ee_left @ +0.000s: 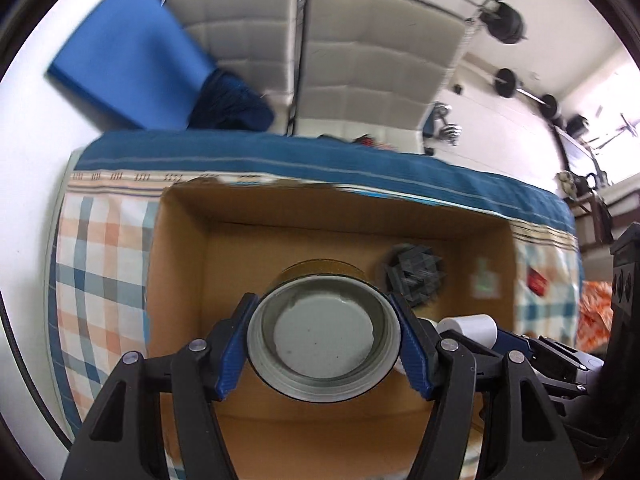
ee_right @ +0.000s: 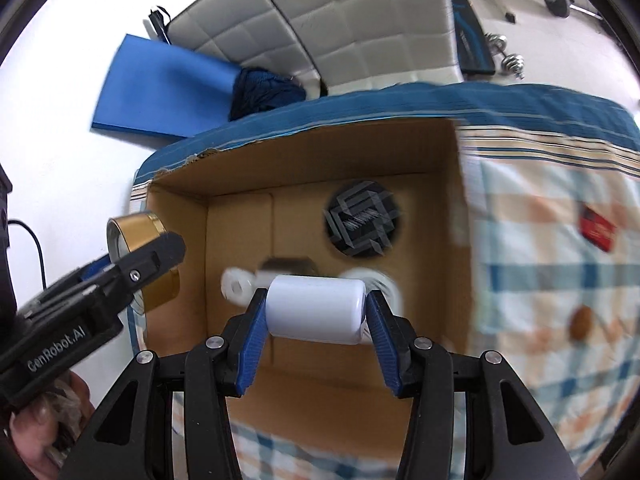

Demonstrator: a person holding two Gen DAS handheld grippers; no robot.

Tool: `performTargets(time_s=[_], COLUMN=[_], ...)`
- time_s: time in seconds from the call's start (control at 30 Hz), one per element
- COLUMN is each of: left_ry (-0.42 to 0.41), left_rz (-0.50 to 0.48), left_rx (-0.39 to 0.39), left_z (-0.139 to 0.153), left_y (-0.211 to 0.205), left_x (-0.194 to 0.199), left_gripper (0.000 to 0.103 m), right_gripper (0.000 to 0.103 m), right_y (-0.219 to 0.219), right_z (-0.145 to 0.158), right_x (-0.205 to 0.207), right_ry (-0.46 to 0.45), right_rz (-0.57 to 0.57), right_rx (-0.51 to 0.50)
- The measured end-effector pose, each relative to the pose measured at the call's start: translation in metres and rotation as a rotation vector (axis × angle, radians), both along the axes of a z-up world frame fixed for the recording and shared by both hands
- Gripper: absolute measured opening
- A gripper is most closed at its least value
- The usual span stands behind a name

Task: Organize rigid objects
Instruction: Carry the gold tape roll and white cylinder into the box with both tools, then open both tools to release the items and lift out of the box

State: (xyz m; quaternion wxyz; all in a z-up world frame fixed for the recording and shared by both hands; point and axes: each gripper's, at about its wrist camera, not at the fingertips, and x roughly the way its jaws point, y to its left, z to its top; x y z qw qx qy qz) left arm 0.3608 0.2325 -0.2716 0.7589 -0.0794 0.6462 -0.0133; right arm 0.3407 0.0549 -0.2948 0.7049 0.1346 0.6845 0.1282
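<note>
Cardboard box (ee_left: 180, 240) set open on checked cloth (ee_left: 100, 280), taking loose pieces. Left gripper (ee_left: 324, 346) pinching gold-banded round tin (ee_left: 324, 344) by its rim, open face toward the camera, held above the box's middle. Right gripper (ee_right: 316, 310) clamping white cylinder (ee_right: 316, 308) end to end, lying crosswise over the box. Already inside: 1 dark gridded piece (ee_right: 362, 220) at far right, white bits (ee_right: 236, 284) underneath. Both loads apparently poised for dropping in.
</note>
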Motion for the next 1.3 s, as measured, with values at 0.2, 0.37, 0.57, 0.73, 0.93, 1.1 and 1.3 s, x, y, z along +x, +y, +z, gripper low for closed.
performTargets(time_s=[0.2, 0.37, 0.57, 0.73, 0.93, 1.1, 1.3], left_ry=[0.114, 0.152, 0.194, 0.186, 0.157, 0.116, 0.078], left_rz=[0.059, 0.068, 0.082, 0.079, 0.081, 0.062, 0.046], left_rx=[-0.042, -0.063, -0.084, -0.065, -0.051, -0.004, 0.031], left_z=[-0.057, -0.078, -0.082, -0.073, -0.055, -0.032, -0.009], left_y=[0.031, 0.039, 0.041, 0.039, 0.037, 0.032, 0.024], left_x=[0.022, 0.029, 0.034, 0.032, 0.025, 0.005, -0.025], left_gripper=[0.063, 0.063, 0.063, 0.076, 0.089, 0.103, 0.103], right_gripper=[0.051, 0.051, 0.052, 0.060, 0.066, 0.081, 0.100], right_y=[0.037, 0.051, 0.051, 0.050, 0.041, 0.032, 0.028], right_z=[-0.051, -0.079, -0.096, -0.083, -0.050, -0.031, -0.016], right_x=[0.031, 0.043, 0.051, 0.048, 0.035, 0.017, -0.011], right_ry=[0.048, 0.094, 0.136, 0.122, 0.081, 0.046, 0.024], right_rz=[0.006, 0.013, -0.006, 0.009, 0.032, 0.060, 0.101], right_rx=[-0.038, 0.001, 0.017, -0.011, -0.092, -0.182, -0.245])
